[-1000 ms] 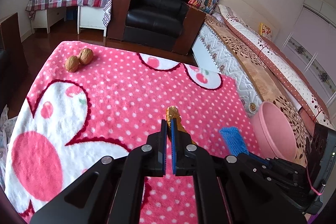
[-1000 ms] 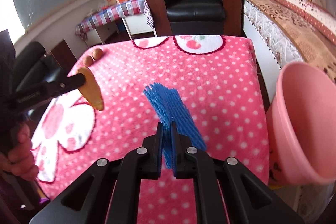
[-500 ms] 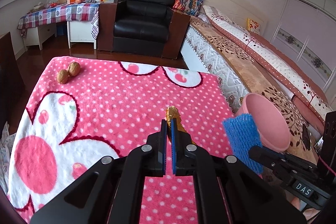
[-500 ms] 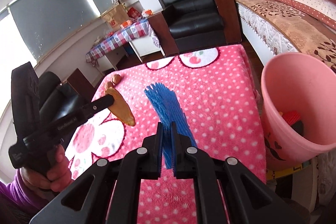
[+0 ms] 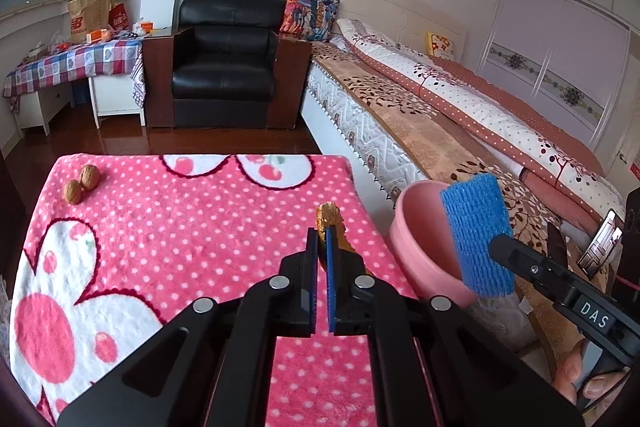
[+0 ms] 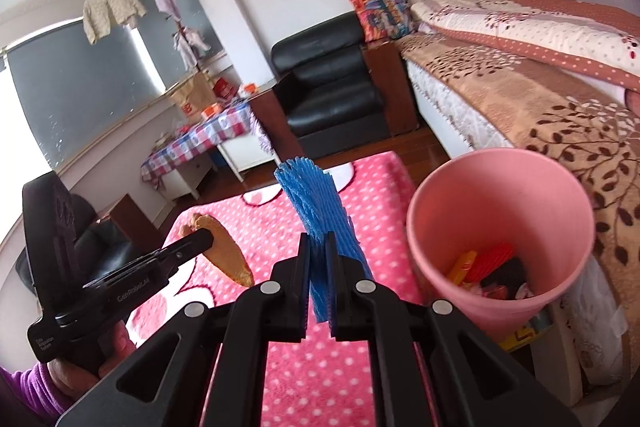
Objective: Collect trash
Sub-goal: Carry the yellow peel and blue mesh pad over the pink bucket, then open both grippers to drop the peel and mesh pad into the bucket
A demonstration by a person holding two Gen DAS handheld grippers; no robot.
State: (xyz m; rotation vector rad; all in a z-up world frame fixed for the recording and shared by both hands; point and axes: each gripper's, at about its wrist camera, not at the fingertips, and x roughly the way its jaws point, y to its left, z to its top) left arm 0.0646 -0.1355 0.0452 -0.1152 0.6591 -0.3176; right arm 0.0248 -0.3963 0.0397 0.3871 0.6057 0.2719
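My left gripper (image 5: 321, 241) is shut on a flat brown peel (image 5: 331, 223), held above the pink polka-dot blanket (image 5: 180, 227). From the right wrist view the same peel (image 6: 228, 251) hangs from the left gripper (image 6: 200, 239) at the left. My right gripper (image 6: 319, 247) is shut on a blue foam net sleeve (image 6: 316, 203), which stands up just left of the pink bin (image 6: 500, 227). In the left wrist view the blue sleeve (image 5: 476, 235) sits in front of the pink bin (image 5: 416, 227). The bin holds red, orange and dark trash (image 6: 492, 267).
Two walnuts (image 5: 82, 183) lie at the blanket's far left corner. A bed (image 5: 460, 115) runs along the right, right behind the bin. A black armchair (image 5: 224, 67) and a table with a checked cloth (image 5: 72, 63) stand at the back. A hand (image 5: 588, 379) holds the right gripper's handle.
Both grippers have risen and swung right toward the bin, each still holding its piece. The bin's inside has come into the right wrist view.
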